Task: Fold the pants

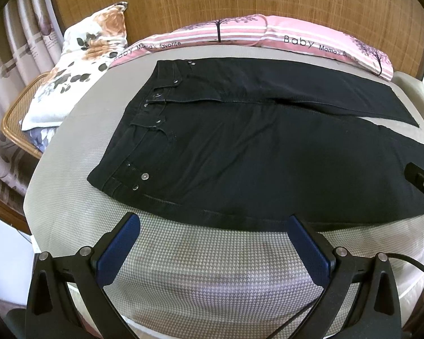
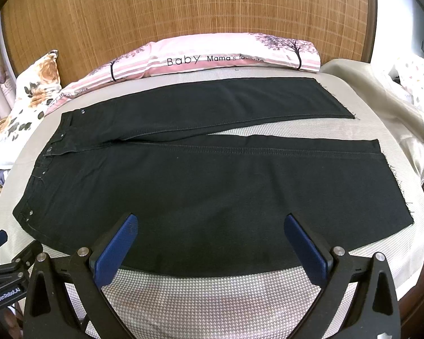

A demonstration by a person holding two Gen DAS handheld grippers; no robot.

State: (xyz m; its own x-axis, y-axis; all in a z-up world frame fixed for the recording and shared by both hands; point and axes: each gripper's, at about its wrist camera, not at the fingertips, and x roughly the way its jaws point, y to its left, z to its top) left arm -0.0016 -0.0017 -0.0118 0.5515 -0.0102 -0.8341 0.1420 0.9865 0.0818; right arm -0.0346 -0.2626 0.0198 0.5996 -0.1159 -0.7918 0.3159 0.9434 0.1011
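Black pants lie flat and unfolded on the bed, waistband to the left, both legs running right. In the right wrist view the pants show whole, with a gap between the far leg and the near leg, and frayed hems at the right. My left gripper is open, hovering at the near edge of the pants by the hip, holding nothing. My right gripper is open over the near leg's front edge, also with nothing in it. Each gripper shows at the edge of the other's view.
The bed cover is a grey houndstooth weave. Pink striped pillows and a floral pillow lie along the woven headboard. A rattan stand and curtains are at the left; a beige cloth is bunched at the right.
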